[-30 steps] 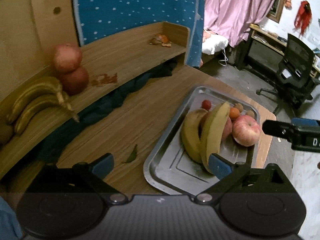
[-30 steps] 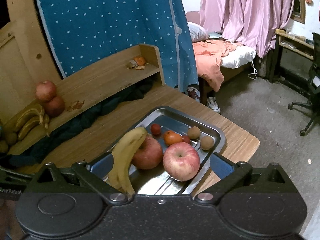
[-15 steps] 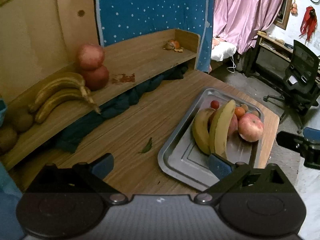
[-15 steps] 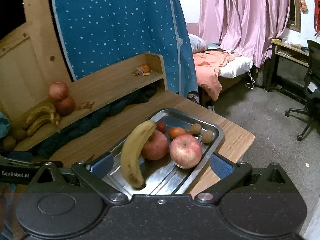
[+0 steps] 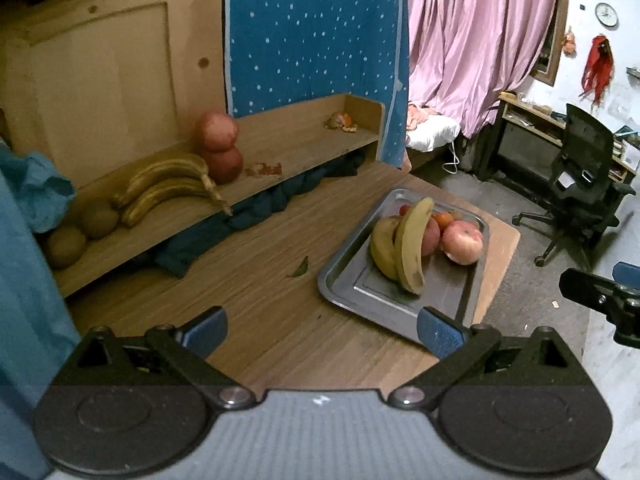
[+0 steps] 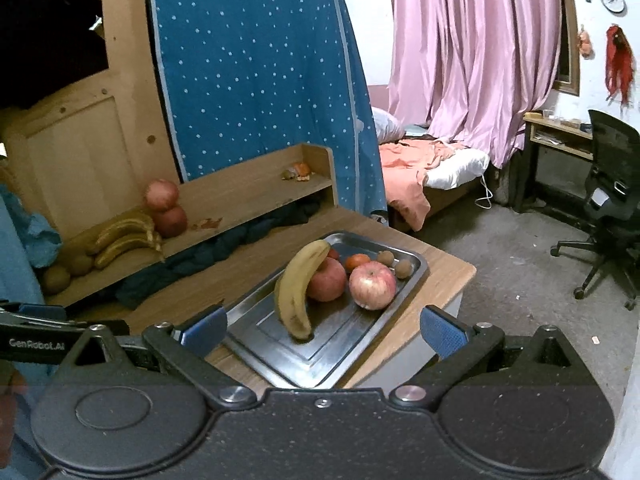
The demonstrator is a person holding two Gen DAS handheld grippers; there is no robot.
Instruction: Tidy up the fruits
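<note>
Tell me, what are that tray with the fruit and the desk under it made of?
The tray looks like metal, probably stainless steel: grey, shiny, mirroring the fruit, with pressed steps in its floor. The desk looks like wood-grain board, likely laminate rather than solid wood: streaked brown top, matte, with a pale edge band.

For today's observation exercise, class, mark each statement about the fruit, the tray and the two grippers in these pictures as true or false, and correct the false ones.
1. The metal tray holds a banana and a red apple. True.
2. The left gripper is shut on a banana. False: it is open and holds nothing.
3. Two bananas lie on the wooden shelf. True.
4. The tray sits on the shelf. False: it sits on the table below the shelf.
5. The right gripper is open. True.
</note>
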